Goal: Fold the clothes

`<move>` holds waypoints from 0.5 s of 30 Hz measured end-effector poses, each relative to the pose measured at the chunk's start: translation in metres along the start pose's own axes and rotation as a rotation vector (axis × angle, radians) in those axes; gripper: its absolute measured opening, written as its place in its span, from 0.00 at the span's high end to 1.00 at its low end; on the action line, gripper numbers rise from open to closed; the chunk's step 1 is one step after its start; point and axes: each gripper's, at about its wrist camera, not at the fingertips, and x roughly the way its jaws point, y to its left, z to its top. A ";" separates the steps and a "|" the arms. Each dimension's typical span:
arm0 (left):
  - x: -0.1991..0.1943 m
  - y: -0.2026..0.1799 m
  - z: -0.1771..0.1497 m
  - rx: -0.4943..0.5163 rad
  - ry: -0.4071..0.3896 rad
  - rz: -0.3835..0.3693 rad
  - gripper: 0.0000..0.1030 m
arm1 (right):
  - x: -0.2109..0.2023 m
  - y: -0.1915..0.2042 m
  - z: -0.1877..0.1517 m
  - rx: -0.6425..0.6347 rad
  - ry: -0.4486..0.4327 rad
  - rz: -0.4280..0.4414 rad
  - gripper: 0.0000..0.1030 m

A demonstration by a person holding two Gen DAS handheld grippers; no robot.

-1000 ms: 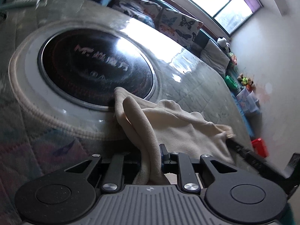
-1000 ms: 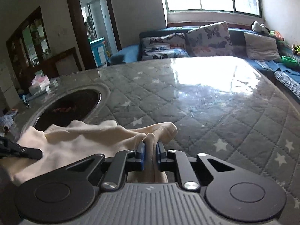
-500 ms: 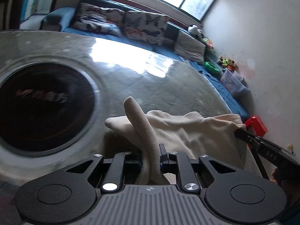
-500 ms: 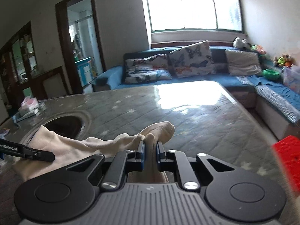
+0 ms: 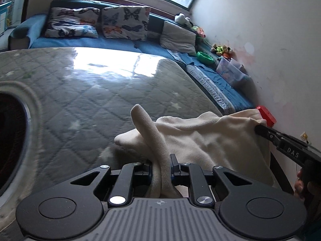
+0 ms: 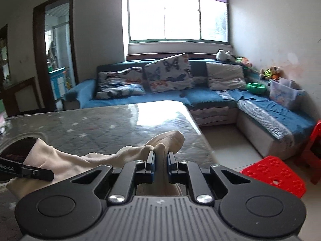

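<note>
A cream fleece garment (image 5: pixel 202 138) hangs stretched between my two grippers, above the grey quilted table (image 5: pixel 96 92). My left gripper (image 5: pixel 160 166) is shut on one bunched edge of it. My right gripper (image 6: pixel 160 158) is shut on the other edge of the garment (image 6: pixel 84 160). The right gripper also shows at the right of the left wrist view (image 5: pixel 260 129), and the left gripper at the left of the right wrist view (image 6: pixel 50 175). The cloth sags between them.
A round dark hotplate (image 5: pixel 10 140) is set in the table at the left. A blue corner sofa (image 6: pixel 200 96) with butterfly cushions stands behind the table. Red plastic stools (image 6: pixel 274 172) stand on the floor to the right.
Both grippers have risen and swung right with the garment, lifting it off the hotplate area. The views now look toward the sofa and window.
</note>
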 end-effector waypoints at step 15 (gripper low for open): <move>0.041 -0.014 -0.005 0.030 0.086 0.034 0.80 | 0.043 -0.031 -0.023 0.017 0.088 -0.075 0.90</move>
